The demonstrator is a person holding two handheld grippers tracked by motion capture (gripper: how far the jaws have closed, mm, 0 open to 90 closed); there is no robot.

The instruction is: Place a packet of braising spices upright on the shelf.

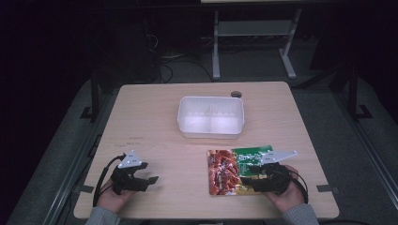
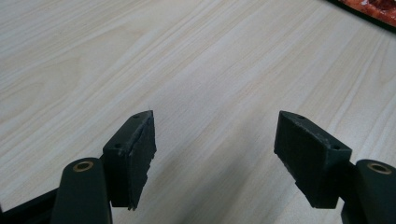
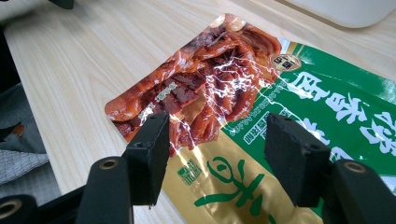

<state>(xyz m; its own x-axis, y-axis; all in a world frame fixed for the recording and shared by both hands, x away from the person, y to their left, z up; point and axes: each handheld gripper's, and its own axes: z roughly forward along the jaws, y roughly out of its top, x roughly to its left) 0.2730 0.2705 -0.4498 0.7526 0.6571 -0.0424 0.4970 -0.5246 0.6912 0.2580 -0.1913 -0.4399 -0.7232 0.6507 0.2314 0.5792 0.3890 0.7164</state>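
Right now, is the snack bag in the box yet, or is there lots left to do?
Not yet. Nothing looks done: the white box holds nothing, and the snack bag lies flat on the table. In hand: the right gripper hovers open over the bag without pinching it. The left gripper waits open over bare wood. Probably still to do: grab the bag, lift it and put it in the box.

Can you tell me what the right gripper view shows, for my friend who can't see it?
A flat snack packet, red with food pictures and green with white writing, lies on a pale wooden table. The right gripper hangs just above it, its two black jaws open. A white tub's edge peeks in at the top.
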